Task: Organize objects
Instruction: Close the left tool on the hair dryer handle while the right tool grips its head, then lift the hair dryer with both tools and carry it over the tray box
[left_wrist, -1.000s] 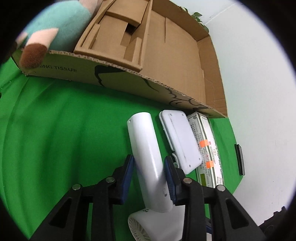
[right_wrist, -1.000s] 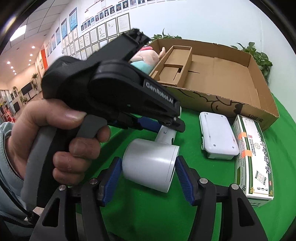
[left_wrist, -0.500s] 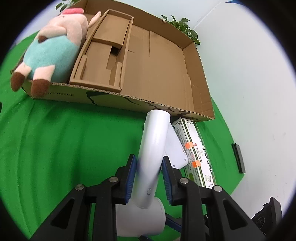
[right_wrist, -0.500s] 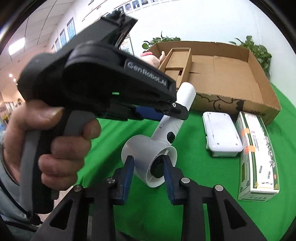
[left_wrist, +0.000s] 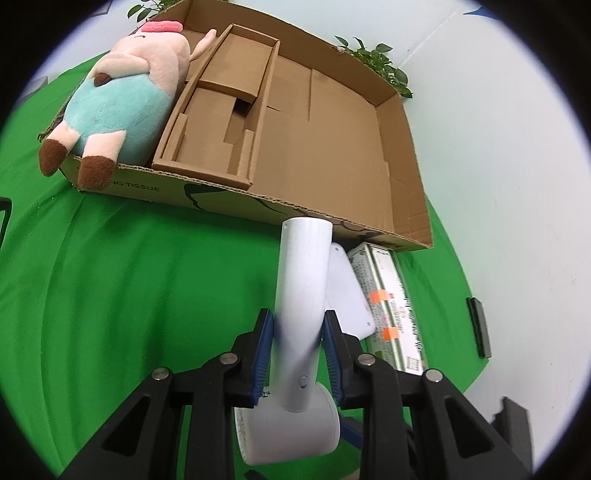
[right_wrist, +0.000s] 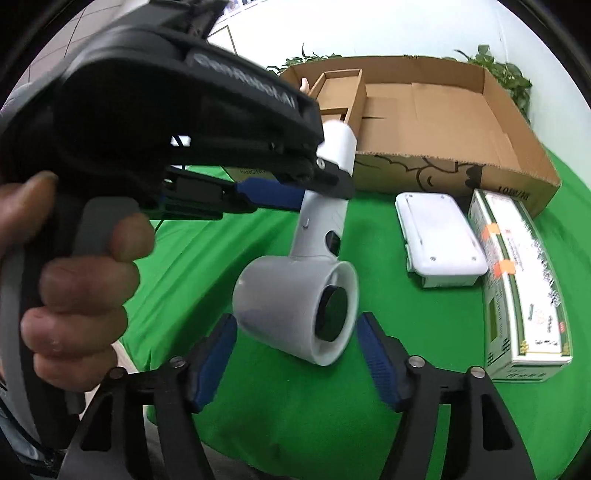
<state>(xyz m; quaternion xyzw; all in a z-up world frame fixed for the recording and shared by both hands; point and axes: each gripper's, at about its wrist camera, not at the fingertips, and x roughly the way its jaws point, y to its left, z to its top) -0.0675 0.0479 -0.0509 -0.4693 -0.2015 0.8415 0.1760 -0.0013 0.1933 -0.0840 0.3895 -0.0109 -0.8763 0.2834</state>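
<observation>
My left gripper (left_wrist: 298, 349) is shut on the handle of a white hair dryer (left_wrist: 303, 295) and holds it lifted above the green cloth. In the right wrist view the hair dryer (right_wrist: 295, 302) hangs from the left gripper (right_wrist: 295, 192), barrel toward me. My right gripper (right_wrist: 295, 354) is open, its pads either side of the barrel without touching. A big cardboard box (left_wrist: 332, 147) lies ahead, also seen in the right wrist view (right_wrist: 443, 110). It holds a plush pig (left_wrist: 125, 99) and a cardboard insert (left_wrist: 221, 118).
A white flat case (right_wrist: 439, 236) and a green-and-white carton (right_wrist: 524, 280) lie on the green cloth (left_wrist: 110, 277) in front of the box, to the right of the hair dryer. A small black object (left_wrist: 478, 326) lies at the cloth's right edge. Potted plants stand behind the box.
The left gripper closed on the hair dryer's handle and lifted it off the cloth. The right gripper, briefly closed around the barrel, has opened wide.
</observation>
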